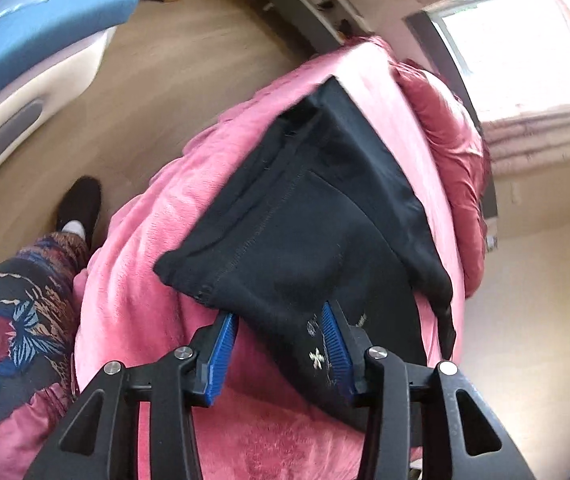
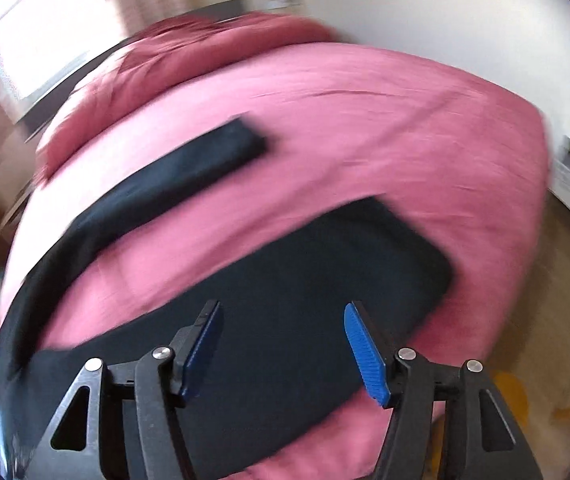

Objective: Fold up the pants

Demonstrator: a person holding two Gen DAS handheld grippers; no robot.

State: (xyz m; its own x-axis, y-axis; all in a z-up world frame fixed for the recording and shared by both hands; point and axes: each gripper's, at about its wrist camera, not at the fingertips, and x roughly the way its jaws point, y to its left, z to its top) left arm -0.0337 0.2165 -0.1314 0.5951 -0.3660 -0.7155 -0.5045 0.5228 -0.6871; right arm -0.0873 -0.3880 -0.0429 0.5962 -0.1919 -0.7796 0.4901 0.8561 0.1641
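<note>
Black pants (image 1: 305,216) lie on a pink blanket (image 1: 157,240) covering the bed. Left claw (image 1: 281,320): jaws apart, fabric between the blue pads, not pinched. Right claw (image 2: 283,316): jaws apart above the pants (image 2: 285,300), nothing clamped. The right view is blurred; one trouser leg appears to stretch away leftward. Wood floor (image 1: 173,60), bright window (image 1: 517,52), and a person's patterned leg (image 1: 17,320) are visible.

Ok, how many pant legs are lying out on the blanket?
2: one pant leg stretches toward the window side, the other pant leg lies just ahead of the right gripper.
</note>
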